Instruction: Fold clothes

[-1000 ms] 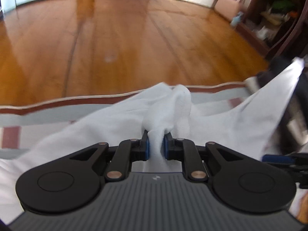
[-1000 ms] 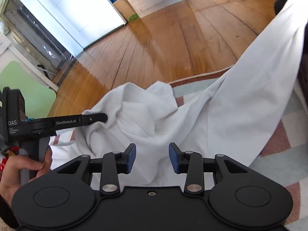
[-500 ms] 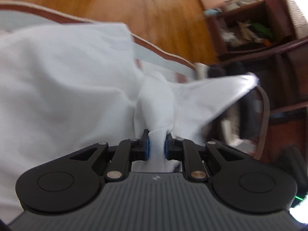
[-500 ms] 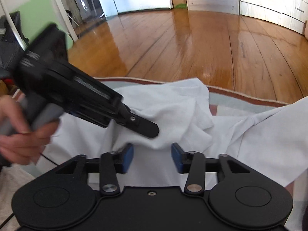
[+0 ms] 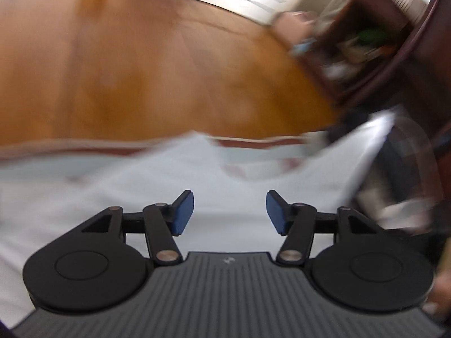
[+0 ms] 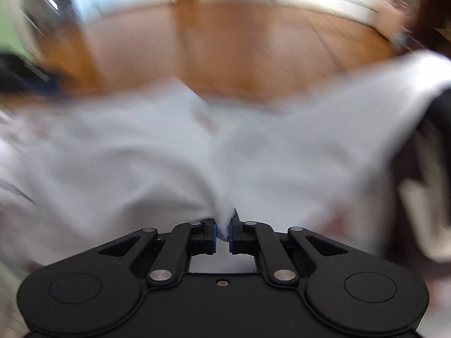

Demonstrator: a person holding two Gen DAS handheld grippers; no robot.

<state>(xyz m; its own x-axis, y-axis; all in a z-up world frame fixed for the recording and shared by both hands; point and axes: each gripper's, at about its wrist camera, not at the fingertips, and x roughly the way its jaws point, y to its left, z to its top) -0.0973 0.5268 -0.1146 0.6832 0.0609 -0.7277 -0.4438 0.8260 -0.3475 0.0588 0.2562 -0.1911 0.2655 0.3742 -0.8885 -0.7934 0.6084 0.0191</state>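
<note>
A white garment (image 6: 157, 163) lies crumpled over a pale rug with red patches. Both views are blurred by motion. In the right wrist view my right gripper (image 6: 222, 232) is closing, its blue pads pinching a bunched fold of the white cloth between them. In the left wrist view my left gripper (image 5: 229, 212) is opening, its blue pads far apart with nothing between them; the white garment (image 5: 141, 197) spreads below and beyond it. One corner of the cloth (image 5: 377, 129) rises to the right.
A wooden floor (image 5: 157, 67) stretches beyond the rug's red-brown border (image 5: 248, 142). A dark wooden shelf unit (image 5: 375, 48) with clutter stands at the far right. White doors or cabinets line the far wall.
My left gripper has let go of the cloth fold it was pinching and opened wide. My right gripper, open before, has shut on a fold of the garment. Both views have swung.
</note>
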